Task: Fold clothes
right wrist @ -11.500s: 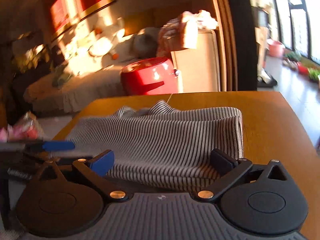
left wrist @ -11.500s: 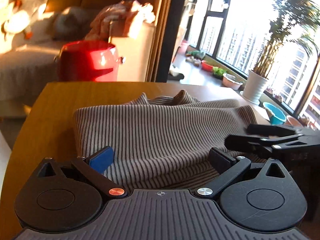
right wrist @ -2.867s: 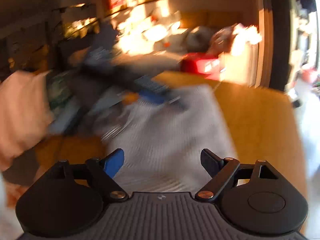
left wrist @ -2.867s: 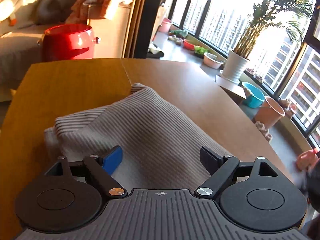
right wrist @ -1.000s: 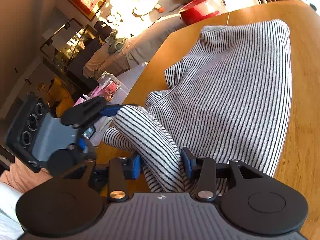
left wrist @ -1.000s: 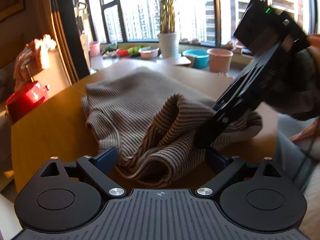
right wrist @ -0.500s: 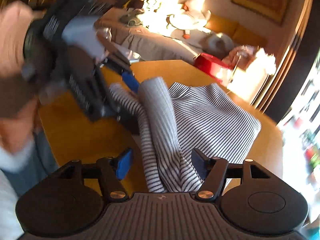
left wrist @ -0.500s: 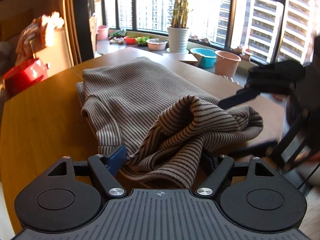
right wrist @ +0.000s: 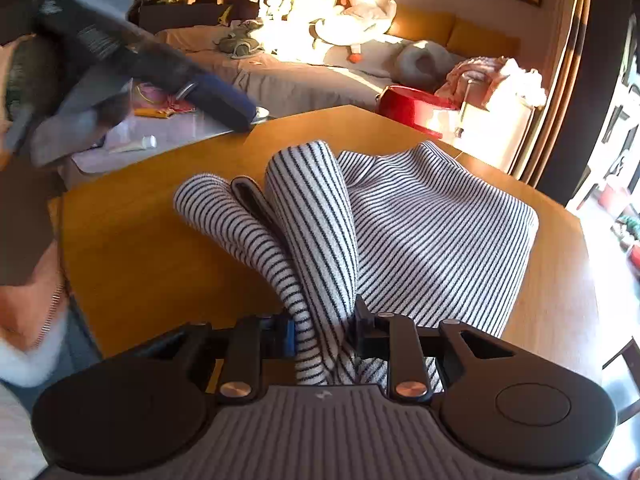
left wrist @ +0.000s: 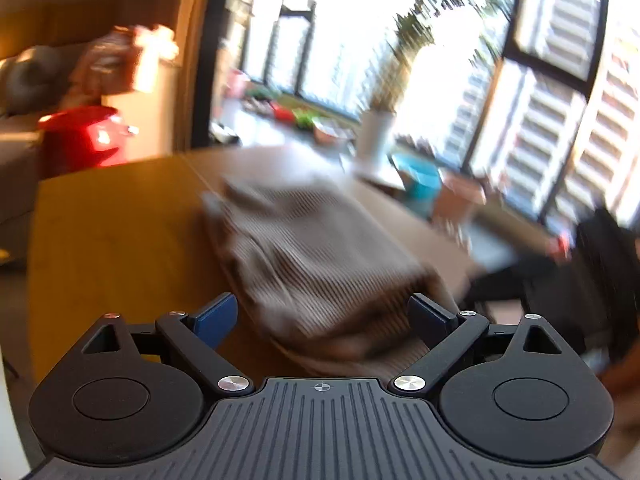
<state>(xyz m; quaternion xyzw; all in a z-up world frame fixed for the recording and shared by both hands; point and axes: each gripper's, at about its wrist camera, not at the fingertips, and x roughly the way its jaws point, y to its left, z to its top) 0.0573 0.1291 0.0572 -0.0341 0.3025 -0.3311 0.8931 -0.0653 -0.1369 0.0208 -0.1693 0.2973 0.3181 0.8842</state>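
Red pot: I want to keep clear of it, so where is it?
Off the wooden table, beyond its far edge: red pot sits upper right in the right wrist view, upper left in the left.

1. The left gripper, filling the lower frame, has a matte black ribbed body with two round discs.
2. Its link arms carry silver screws; one finger pad is blue, the other dark.
3. The right gripper looks alike: ribbed grey-black housing, brass-toned screws, blue pad.
4. At the left edge, a pink sleeve with a white cuff shows.
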